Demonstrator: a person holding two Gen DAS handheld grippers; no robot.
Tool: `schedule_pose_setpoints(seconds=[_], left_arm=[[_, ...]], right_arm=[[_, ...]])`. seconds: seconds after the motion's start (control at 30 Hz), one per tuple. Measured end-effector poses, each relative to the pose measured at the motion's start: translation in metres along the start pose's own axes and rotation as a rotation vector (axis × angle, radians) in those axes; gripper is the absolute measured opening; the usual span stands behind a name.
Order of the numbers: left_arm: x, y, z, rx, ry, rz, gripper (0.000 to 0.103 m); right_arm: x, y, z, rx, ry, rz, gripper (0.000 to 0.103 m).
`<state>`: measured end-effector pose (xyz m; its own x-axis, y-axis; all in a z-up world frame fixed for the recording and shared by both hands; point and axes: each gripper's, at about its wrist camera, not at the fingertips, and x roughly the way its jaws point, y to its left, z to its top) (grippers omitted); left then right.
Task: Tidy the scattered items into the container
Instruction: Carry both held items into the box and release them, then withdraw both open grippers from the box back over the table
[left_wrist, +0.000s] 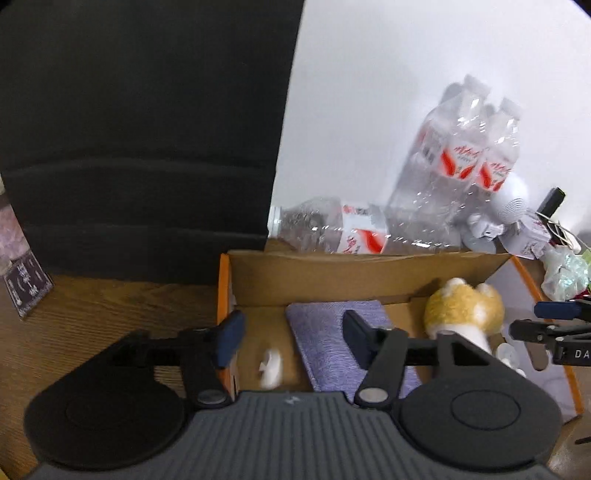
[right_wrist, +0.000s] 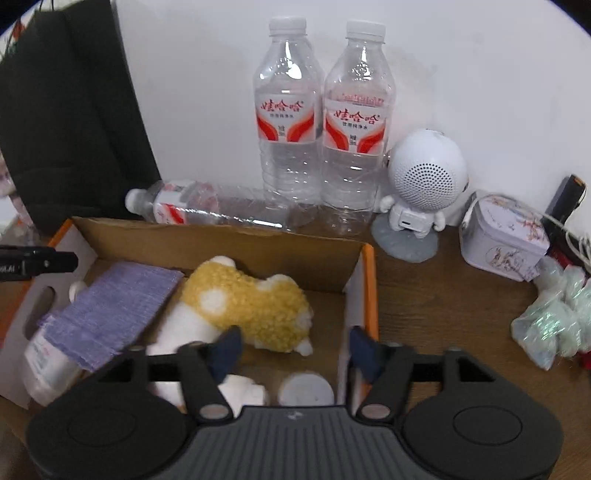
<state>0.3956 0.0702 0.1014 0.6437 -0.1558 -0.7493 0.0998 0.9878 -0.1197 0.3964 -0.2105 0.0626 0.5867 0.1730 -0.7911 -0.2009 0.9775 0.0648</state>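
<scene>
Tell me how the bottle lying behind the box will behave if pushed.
The lying bottle is round and on its side, so it would probably roll. It looks empty and crinkled, so likely light and easily dented.

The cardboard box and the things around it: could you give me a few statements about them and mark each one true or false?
1. A yellow and white plush toy lies inside the cardboard box. True.
2. All three water bottles stand upright. False: two water bottles stand against the wall, and a third bottle lies on its side behind the box.
3. A purple cloth is in the box. True.
4. The white round-headed speaker figure sits in the box. False: it stands on the table outside it.
5. The right hand-held gripper grips the plush toy. False: its jaws are open and hold nothing.
</scene>
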Motion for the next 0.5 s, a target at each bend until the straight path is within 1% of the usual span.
schedule_pose_setpoints(seconds=[0.03,0.07,0.1,0.13,0.2,0.23,0.27,0.3,0.4,0.5], left_arm=[[-0.006,-0.003,0.001,0.005,-0.002,0.012,0.074],[-0.012,-0.006,0.002,0.005,0.003,0.026,0.084],[-0.017,-0.008,0.004,-0.003,0.011,0.036,0.088],[-0.023,-0.010,0.006,-0.010,0.026,0.043,0.088],[-0.037,-0.014,0.007,-0.024,0.056,0.046,0.092],[-0.044,-0.015,0.007,-0.022,0.061,0.037,0.099],[-0.052,-0.017,0.003,-0.013,0.064,0.027,0.102],[-0.060,-0.020,-0.001,-0.004,0.070,0.027,0.102],[-0.081,-0.032,-0.019,0.020,0.089,0.062,0.102],[-0.105,-0.039,-0.049,0.005,0.092,0.079,0.103]], right_arm=[[-0.003,-0.002,0.000,0.016,-0.006,0.029,0.068],[-0.007,-0.002,-0.001,0.033,0.000,0.060,0.068],[-0.011,-0.002,-0.001,0.043,0.009,0.076,0.068],[-0.015,-0.001,-0.001,0.049,0.017,0.086,0.068],[-0.027,0.004,-0.001,0.050,0.038,0.097,0.069],[-0.033,0.006,-0.001,0.043,0.051,0.099,0.078],[-0.040,0.010,-0.003,0.030,0.065,0.105,0.086],[-0.046,0.011,-0.006,0.026,0.072,0.111,0.087],[-0.065,0.011,-0.022,0.063,0.076,0.140,0.087],[-0.083,0.013,-0.042,0.074,0.069,0.154,0.087]])
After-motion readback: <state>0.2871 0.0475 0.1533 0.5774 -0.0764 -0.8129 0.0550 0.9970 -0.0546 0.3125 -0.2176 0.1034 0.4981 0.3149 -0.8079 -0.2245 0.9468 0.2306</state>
